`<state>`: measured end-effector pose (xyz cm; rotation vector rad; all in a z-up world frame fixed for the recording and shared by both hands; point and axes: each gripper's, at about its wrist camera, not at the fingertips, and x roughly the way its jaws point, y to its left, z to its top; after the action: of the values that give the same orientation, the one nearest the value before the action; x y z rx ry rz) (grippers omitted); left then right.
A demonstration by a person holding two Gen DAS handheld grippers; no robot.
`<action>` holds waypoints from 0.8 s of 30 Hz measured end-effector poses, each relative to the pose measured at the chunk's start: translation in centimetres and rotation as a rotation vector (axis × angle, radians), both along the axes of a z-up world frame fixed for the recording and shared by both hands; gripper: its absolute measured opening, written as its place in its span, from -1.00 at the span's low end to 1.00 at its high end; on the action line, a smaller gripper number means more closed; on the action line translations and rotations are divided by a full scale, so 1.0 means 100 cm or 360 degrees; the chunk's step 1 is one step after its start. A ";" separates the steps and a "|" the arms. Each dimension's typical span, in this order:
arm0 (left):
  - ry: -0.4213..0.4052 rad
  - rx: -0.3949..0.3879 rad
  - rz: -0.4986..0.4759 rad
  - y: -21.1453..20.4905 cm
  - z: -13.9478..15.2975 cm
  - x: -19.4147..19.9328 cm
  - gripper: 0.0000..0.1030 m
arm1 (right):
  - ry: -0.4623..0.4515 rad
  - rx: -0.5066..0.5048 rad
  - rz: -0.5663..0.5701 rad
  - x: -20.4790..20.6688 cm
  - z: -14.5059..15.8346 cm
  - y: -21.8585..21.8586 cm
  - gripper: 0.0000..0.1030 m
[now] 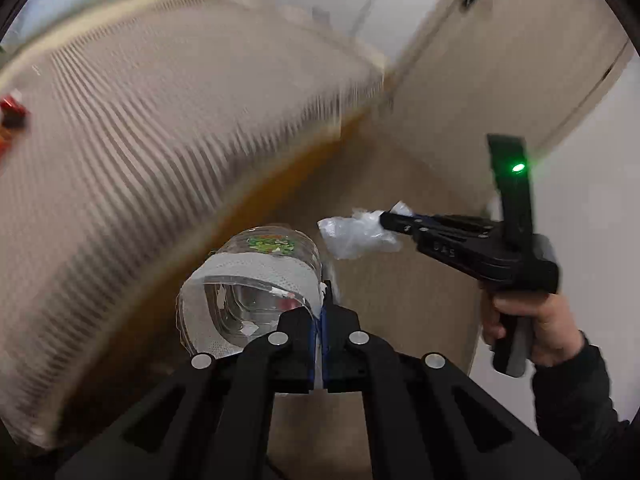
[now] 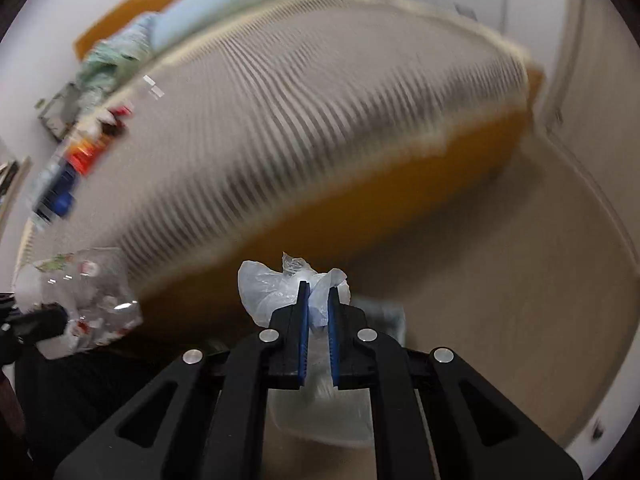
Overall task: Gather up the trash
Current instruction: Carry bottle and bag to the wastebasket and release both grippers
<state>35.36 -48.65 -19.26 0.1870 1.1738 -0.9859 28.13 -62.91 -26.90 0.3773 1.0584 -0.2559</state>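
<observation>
My left gripper (image 1: 323, 312) is shut on the rim of a clear plastic container (image 1: 256, 280) that has a white band and a green sticker, held above the floor beside the bed. The same container (image 2: 96, 300) shows blurred at the left edge of the right wrist view. My right gripper (image 2: 318, 296) is shut on a crumpled clear plastic bag (image 2: 268, 288), which bulges out past the blue pads (image 2: 304, 320). In the left wrist view the right gripper (image 1: 386, 220) comes in from the right with that bag (image 1: 356, 234), a hand (image 1: 532, 328) on its grip.
A bed with a striped cover (image 2: 320, 120) and an orange wooden frame (image 2: 380, 204) fills the upper left. Several colourful items (image 2: 80, 152) lie on its far left side, with a blue pillow (image 2: 208, 4) behind. Beige floor (image 2: 500, 280) lies to the right, pale doors (image 1: 500, 60) beyond.
</observation>
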 end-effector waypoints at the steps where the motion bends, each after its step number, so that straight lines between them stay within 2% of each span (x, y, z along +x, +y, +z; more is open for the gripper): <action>1: 0.0044 0.0079 -0.0030 -0.013 -0.026 -0.005 -1.00 | 0.0052 0.0012 -0.0016 -0.007 -0.021 0.000 -0.84; 5: 0.0156 0.0314 -0.0078 -0.037 -0.110 -0.013 -1.00 | 0.0232 0.0122 -0.0054 -0.030 -0.103 0.005 -0.84; 10: 0.0279 0.0454 -0.0015 -0.042 -0.164 -0.014 -1.00 | 0.0432 0.0291 -0.0101 -0.039 -0.196 0.025 -0.83; 12: 0.0249 0.0491 -0.0022 -0.044 -0.171 -0.016 -1.00 | 0.0470 0.0380 -0.0106 -0.038 -0.224 0.035 -0.81; 14: 0.0228 0.0508 -0.0032 -0.045 -0.177 -0.015 -1.00 | 0.0479 0.0490 -0.0133 -0.036 -0.247 0.043 -0.62; 15: 0.0245 0.0512 -0.0015 -0.045 -0.182 -0.013 -1.00 | 0.0501 0.0572 -0.0135 -0.035 -0.261 0.048 -0.12; 16: 0.0255 0.0515 -0.0007 -0.049 -0.186 -0.021 -1.00 | 0.0523 0.0598 -0.0136 -0.035 -0.269 0.053 0.26; 20: 0.0276 0.0543 0.0008 -0.050 -0.199 -0.016 -1.00 | 0.0474 0.0610 -0.0192 -0.048 -0.268 0.049 0.26; 24: 0.0340 0.0546 -0.0068 -0.065 -0.212 -0.024 -1.00 | 0.0357 0.0539 -0.0376 -0.090 -0.232 0.019 0.26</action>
<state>32.94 -55.13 -40.44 0.3877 1.5388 -0.8501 19.09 -61.03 -50.14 0.7955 1.2827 -0.3360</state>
